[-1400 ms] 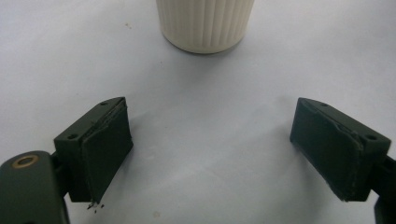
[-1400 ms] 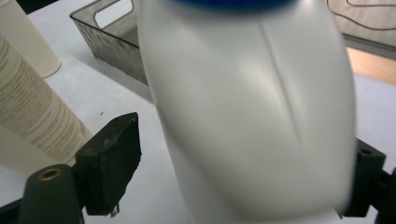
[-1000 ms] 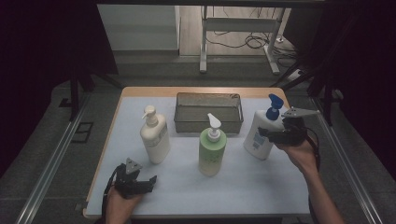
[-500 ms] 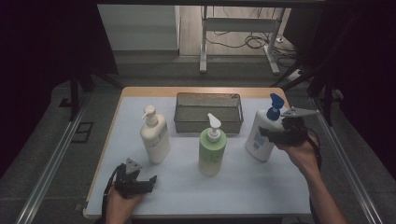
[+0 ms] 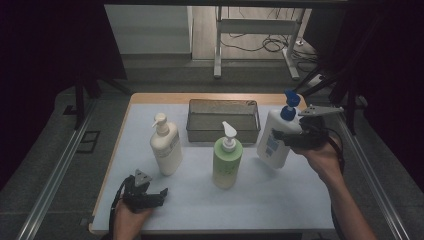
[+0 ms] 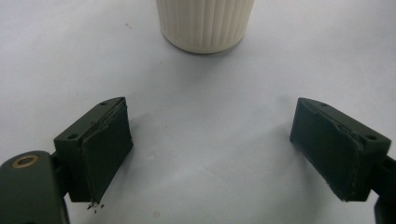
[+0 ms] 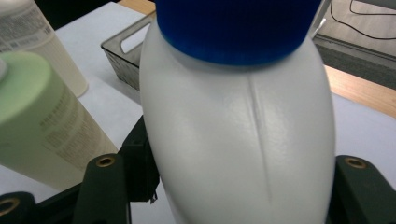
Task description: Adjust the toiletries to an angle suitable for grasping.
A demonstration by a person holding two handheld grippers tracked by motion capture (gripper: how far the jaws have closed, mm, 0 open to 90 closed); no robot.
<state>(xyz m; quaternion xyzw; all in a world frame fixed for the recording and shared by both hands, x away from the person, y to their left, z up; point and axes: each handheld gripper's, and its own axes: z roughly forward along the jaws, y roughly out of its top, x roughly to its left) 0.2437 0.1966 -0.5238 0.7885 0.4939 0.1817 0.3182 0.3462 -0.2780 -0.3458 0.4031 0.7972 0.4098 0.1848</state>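
1. Gripping the white bottle (image 5: pixel 274 141) with your right gripper (image 5: pixel 286 136), jaws clamped on its body; it's tilted, lifted off the table (image 5: pixel 280 200), right of the basket (image 5: pixel 223 120).
2. Your left gripper (image 5: pixel 159 196) rests at the near left edge, jaws wide, nothing between them.
3. Cream bottle (image 5: pixel 166 145) and green bottle (image 5: pixel 227 159) stand upright.
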